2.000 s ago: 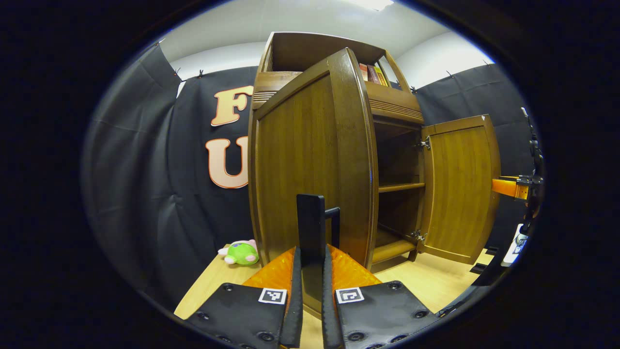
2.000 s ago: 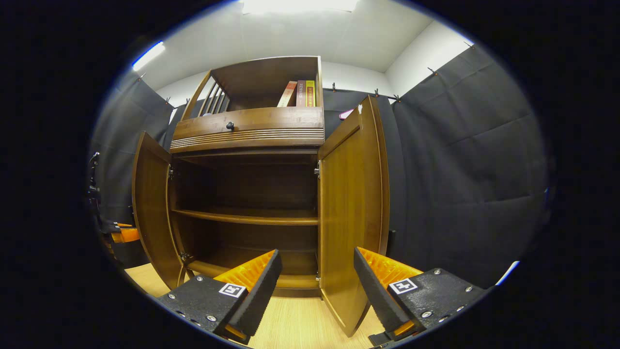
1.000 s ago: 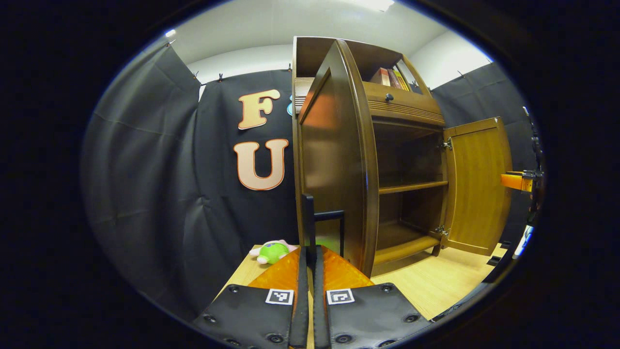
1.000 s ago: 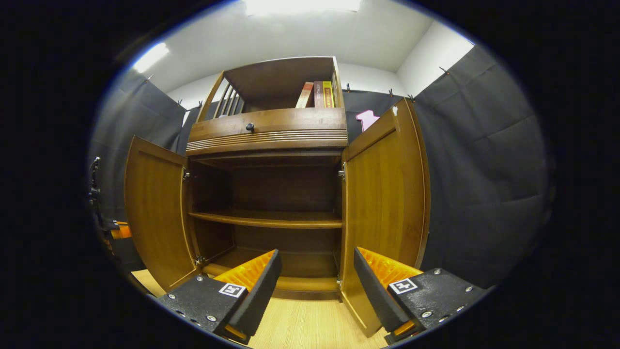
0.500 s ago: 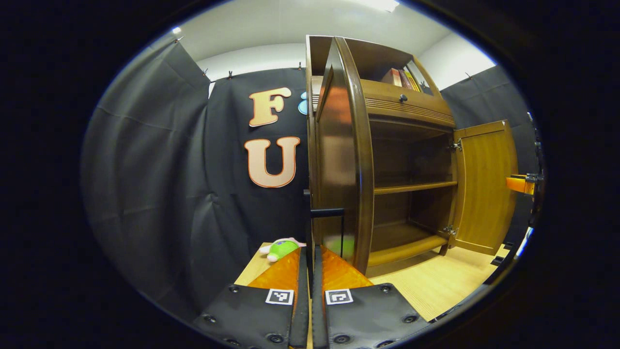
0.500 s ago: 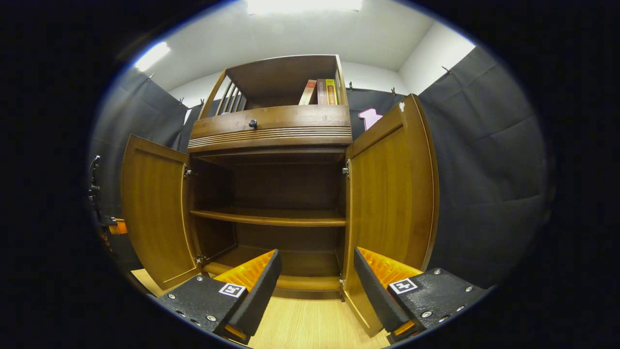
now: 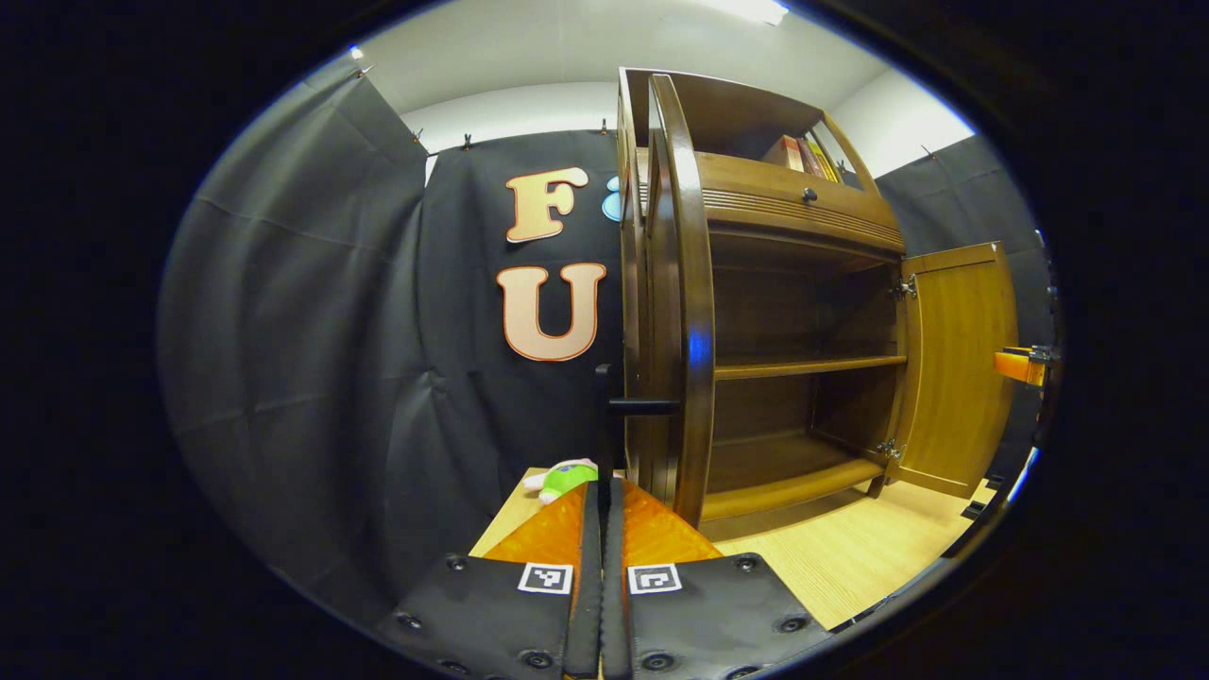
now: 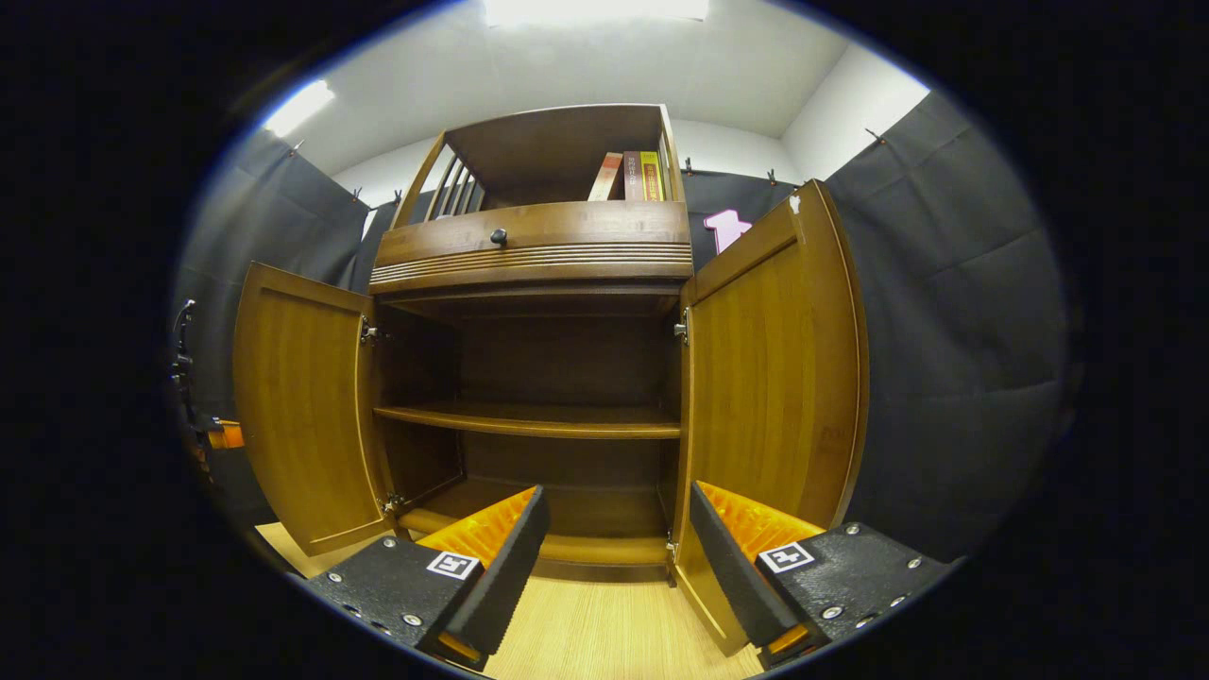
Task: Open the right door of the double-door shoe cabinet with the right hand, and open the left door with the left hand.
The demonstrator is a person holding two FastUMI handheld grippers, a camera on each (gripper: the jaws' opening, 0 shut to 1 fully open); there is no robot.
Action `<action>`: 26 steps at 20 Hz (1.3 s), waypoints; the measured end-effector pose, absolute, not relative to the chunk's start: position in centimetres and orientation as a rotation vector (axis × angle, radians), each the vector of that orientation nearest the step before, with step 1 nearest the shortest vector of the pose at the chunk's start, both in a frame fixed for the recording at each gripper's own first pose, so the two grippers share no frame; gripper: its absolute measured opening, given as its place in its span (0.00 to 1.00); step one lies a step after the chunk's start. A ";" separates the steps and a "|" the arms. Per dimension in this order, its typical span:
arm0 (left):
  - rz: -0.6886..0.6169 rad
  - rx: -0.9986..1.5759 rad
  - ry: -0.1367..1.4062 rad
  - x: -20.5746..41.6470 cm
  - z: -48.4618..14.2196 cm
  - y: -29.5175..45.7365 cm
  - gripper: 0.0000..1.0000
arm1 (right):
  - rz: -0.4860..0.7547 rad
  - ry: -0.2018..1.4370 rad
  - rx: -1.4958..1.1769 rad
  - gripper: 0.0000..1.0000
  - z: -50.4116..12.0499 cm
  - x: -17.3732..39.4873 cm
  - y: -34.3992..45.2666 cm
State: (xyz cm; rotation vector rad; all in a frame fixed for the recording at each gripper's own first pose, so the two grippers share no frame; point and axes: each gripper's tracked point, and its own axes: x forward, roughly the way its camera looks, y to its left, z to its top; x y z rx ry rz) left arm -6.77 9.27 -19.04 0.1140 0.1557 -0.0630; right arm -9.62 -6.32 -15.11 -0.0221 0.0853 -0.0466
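Observation:
The brown double-door shoe cabinet (image 8: 529, 247) stands with both doors swung out. In the left gripper view the left door (image 7: 685, 312) is edge-on, and its black bar handle (image 7: 642, 407) runs down between my fingers. My left gripper (image 7: 602, 510) is shut on that handle. The right door (image 7: 954, 368) hangs open farther off. In the right gripper view the left door (image 8: 302, 416) and the right door (image 8: 774, 378) flank the bare shelf (image 8: 529, 420). My right gripper (image 8: 619, 496) is open and holds nothing, a little in front of the right door's lower edge.
A green plush toy (image 7: 567, 477) lies on the wooden floor (image 7: 850, 557) left of the cabinet. Books (image 8: 633, 177) stand in the top shelf above a drawer with a dark knob (image 8: 498, 236). Black cloth walls close in on both sides.
The left door has swung farther out with my left gripper on its handle and now shows edge-on. The right door faces the right gripper view more squarely; the right gripper stays open.

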 end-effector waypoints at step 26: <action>-0.010 0.071 0.124 -10.0 -11.4 0.8 0.55 | -0.105 0.063 -0.044 0.92 -11.4 -11.7 -12.3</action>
